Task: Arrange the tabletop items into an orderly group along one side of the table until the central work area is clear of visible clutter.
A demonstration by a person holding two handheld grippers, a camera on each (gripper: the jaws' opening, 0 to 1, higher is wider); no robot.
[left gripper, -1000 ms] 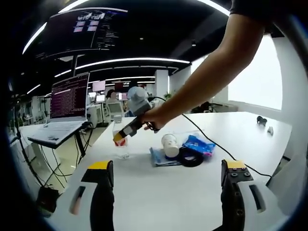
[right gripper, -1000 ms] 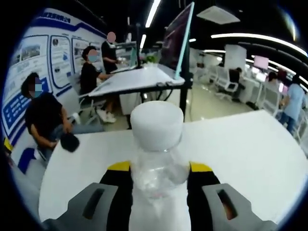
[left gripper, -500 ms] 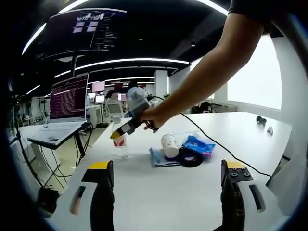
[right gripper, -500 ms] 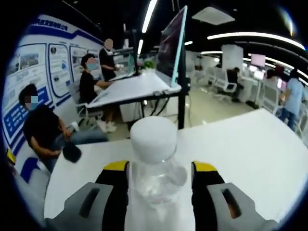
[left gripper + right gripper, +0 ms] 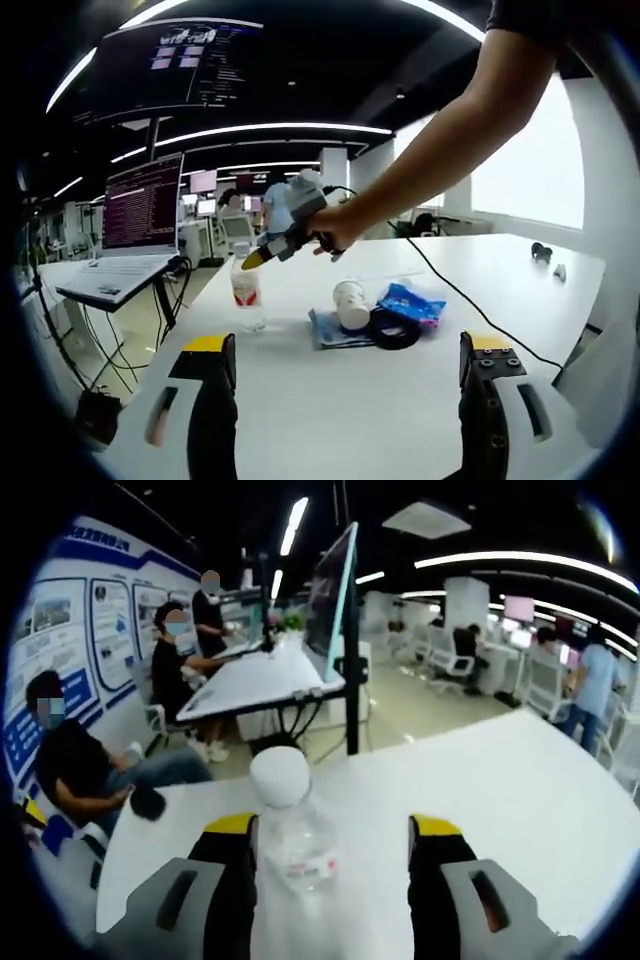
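White bench (image 5: 330, 400) in an open office. Clear bottle (image 5: 246, 293) with white cap: upright near the bench's far left edge, apart from other items. Paper cup (image 5: 351, 303), black tape roll (image 5: 396, 327), blue packet (image 5: 414, 300): clustered mid-bench on a blue cloth (image 5: 330, 329). Right claw (image 5: 335, 832): released, jaws astride the bottle without touching. Left claw (image 5: 345, 355): released, empty.

White table (image 5: 330, 400) across the lower frame, clear water bottle (image 5: 246, 297) with red label standing left of centre, white paper cup (image 5: 351, 304), black tape roll (image 5: 395, 328), blue snack packet (image 5: 412, 301) clustered centre, black cable (image 5: 470, 310) trailing right
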